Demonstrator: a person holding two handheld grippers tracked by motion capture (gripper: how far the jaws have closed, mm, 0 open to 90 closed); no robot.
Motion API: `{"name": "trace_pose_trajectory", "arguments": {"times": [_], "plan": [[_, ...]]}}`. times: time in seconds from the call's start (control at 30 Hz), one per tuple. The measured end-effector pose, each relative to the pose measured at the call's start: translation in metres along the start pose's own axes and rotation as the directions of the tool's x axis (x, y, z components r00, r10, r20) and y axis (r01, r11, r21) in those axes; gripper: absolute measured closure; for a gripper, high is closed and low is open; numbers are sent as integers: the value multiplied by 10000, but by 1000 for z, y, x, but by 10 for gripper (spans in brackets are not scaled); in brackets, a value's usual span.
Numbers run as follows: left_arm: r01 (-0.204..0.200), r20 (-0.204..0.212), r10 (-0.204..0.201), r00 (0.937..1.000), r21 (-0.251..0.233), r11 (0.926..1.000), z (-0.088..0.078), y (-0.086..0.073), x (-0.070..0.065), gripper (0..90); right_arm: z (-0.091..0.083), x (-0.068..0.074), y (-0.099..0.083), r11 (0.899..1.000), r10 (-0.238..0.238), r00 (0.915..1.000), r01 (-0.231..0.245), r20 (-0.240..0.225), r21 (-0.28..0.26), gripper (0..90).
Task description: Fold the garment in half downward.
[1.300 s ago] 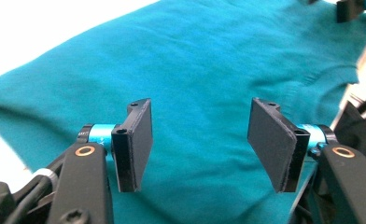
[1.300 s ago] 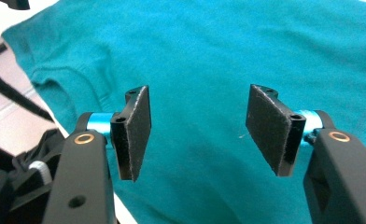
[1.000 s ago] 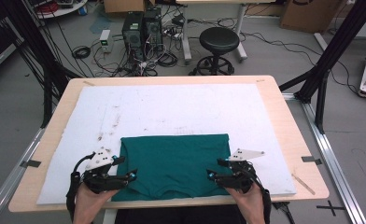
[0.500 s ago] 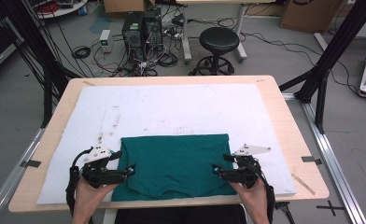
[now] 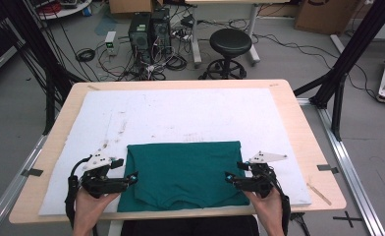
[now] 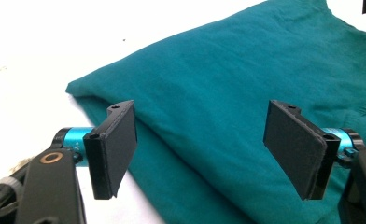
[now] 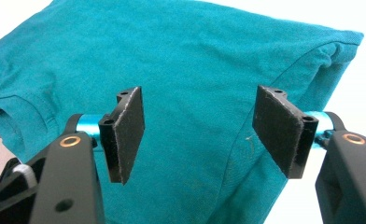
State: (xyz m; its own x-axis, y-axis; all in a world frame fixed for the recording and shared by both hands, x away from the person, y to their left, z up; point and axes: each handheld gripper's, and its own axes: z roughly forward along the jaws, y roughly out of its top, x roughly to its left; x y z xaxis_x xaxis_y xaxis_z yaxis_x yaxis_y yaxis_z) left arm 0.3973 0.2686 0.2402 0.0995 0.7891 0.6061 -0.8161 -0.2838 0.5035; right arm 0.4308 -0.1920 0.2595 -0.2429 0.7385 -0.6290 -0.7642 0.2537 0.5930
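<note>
the wooden table (image 5: pixel 298 128) carries a white mat (image 5: pixel 190 115), and on the near half of that mat lies your folded green shirt (image 5: pixel 183 169), a flat rectangle whose long axis runs left to right, its near edge close to the mat's near edge. the relation to hold on to is this: the shirt sits between your two hands, so each claw faces inward at one short end, the cloth lying to the right of your left gripper (image 5: pixel 130 178) and to the left of your right gripper (image 5: pixel 228 178). both are about equally near, each at a near corner, so neither hand has the advantage. in the left gripper view the left gripper (image 6: pixel 202 147) has its jaws spread wide with the folded left edge of the shirt (image 6: pixel 246 93) lying below and beyond the gap, nothing pinched. in the right gripper view the right gripper (image 7: pixel 197 137) is likewise parted, shirt (image 7: pixel 186 60) under and past the jaws, no cloth clamped. compared with a second ago, the shirt lies in the same spot and shape, your hands have hardly shifted, and the left jaws have just been opening a little wider, with no cloth pressed between them.
</note>
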Motion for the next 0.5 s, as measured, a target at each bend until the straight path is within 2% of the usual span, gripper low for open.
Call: {"name": "trace_pose_trajectory", "arguments": {"times": [0.4, 0.5], "plan": [[173, -373, -180, 9991, -168, 9997, -16, -10, 0, 259, 3, 0, -1, 10000, -1, 10000, 2, -73, 43, 349], [37, -340, -48, 9994, -309, 9995, -21, -11, -4, 259, 2, 2, 0, 10000, -29, 9999, 29, -100, -3, 349]]}}
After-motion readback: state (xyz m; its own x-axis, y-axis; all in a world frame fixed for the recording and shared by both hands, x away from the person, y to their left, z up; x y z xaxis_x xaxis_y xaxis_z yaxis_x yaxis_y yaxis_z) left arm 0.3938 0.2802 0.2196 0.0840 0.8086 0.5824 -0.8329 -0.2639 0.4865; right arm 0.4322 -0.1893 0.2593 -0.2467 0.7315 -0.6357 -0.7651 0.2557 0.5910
